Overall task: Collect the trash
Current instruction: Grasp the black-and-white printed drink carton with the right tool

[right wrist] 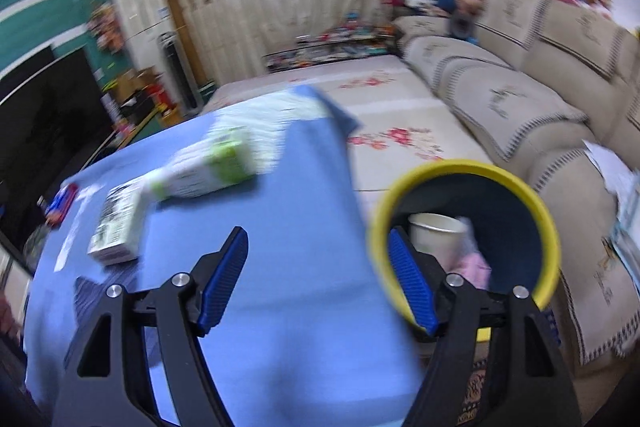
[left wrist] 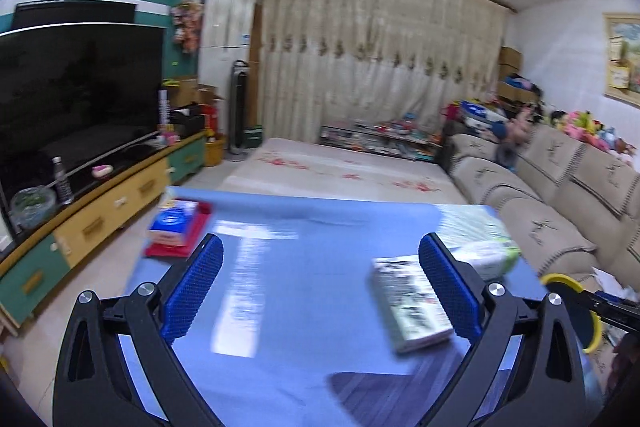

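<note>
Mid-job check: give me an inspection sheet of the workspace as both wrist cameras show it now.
Surface: blue tablecloth, blurred by motion.
Job's things: yellow-rimmed bin beside the table, holding a paper cup and something pink.
Clutter: small box, green-white tissue pack, red-blue packet.
Grippers: left hand-held gripper open, empty; right hand-held gripper open, empty.
Cables: nothing seen.
Surroundings: sofa, television, curtains.

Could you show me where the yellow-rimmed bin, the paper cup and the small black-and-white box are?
yellow-rimmed bin (right wrist: 516,173): right wrist view, on the top of its yellow rim.
paper cup (right wrist: 434,237): right wrist view, on its white side, inside the bin.
black-and-white box (left wrist: 408,301): left wrist view, on its printed top face.
</note>
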Tool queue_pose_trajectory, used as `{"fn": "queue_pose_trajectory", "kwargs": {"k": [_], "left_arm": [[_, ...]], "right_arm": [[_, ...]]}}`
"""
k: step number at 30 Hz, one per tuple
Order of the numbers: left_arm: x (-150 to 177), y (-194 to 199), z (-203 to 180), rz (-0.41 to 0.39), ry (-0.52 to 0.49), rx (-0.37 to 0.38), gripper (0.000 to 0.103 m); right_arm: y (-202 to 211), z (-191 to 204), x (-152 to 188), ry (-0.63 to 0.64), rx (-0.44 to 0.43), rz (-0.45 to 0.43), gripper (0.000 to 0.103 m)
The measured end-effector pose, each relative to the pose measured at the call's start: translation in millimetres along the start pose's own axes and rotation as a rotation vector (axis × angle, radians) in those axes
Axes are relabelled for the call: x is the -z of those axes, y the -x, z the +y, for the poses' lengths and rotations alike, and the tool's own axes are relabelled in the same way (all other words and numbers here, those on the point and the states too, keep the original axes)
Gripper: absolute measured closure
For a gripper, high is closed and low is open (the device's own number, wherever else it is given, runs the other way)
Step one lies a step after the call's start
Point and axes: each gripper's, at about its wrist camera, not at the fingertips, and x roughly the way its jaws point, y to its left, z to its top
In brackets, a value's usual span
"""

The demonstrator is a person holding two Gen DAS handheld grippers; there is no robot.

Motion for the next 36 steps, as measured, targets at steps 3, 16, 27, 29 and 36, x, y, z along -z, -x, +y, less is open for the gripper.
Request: {"fn": "queue_pose_trajectory", "kwargs": {"k": [3, 16, 27, 29, 36], "left_arm": [[7, -5, 24, -0.016, 0.003, -0.045, 0.006], [20, -11, 54, -0.021, 0.082, -0.044, 0.006], [22, 0, 29, -0.020, 0.054, -0.006, 0.005], [23, -1, 27, -0.018, 0.050, -0.001, 0.005], [24, -1, 23, -0.013, 0.047, 0.008, 0.005]], "right_arm": [[-6, 50, -2, 0.102, -0.046, 0.009, 0.034], [-46, 200, 10, 0.314, -0.209, 0.056, 0.020], [-93, 220, 18, 0.310, -0.155, 0.167, 0.020], [-99, 222, 20, 0.309, -0.146, 0.184, 0.020], [-113, 226, 25, 0.308, -0.128, 0.209, 0.034]]}}
